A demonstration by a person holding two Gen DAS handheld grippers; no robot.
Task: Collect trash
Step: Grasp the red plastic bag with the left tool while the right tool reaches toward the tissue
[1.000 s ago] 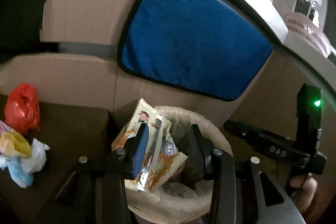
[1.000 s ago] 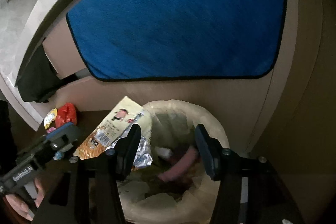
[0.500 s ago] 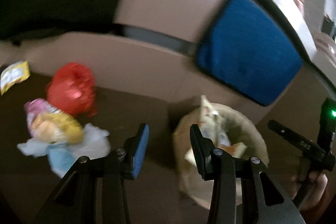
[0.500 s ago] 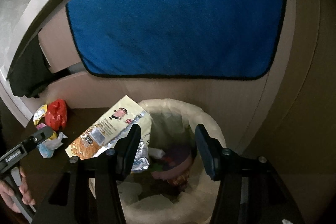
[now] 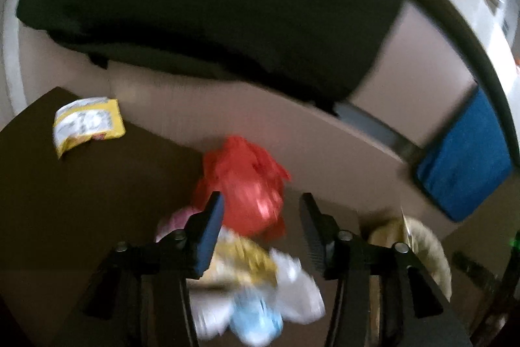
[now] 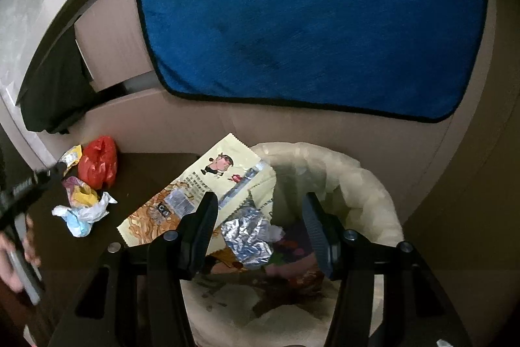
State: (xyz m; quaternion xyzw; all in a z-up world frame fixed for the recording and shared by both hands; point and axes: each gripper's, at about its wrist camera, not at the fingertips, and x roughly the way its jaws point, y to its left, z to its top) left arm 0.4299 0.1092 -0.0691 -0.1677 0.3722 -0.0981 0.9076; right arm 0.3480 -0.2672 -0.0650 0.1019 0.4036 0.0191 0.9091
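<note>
- On the dark brown surface [image 5: 81, 200], the loose trash is lying in a cluster: a crumpled red bag [image 5: 247, 181], and just in front of it a mixed wad of yellow, white and pale-blue wrappers [image 5: 256, 288].
- A yellow-and-white packet [image 5: 86, 122] is lying apart, far left, near the cardboard wall [image 5: 292, 132].
- Left gripper [image 5: 261, 217] is hovering over the cluster; its jaws have just been opening and are standing apart, gripping nothing. The view is motion-blurred.
- Right gripper [image 6: 260, 217] is pointing down over the lined bin [image 6: 373, 194]; its jaws are standing apart with nothing pressed between them.
- A large snack wrapper [image 6: 208, 181] is leaning over the bin's left rim, foil inner side showing; other trash is lying inside the bin.
- In the right wrist view, a hand [image 6: 13, 265] is gripping the left gripper's handle at the left edge.
- A blue towel [image 6: 308, 21] is hanging on the wall above the bin, a black cloth [image 5: 211, 5] to its left.
</note>
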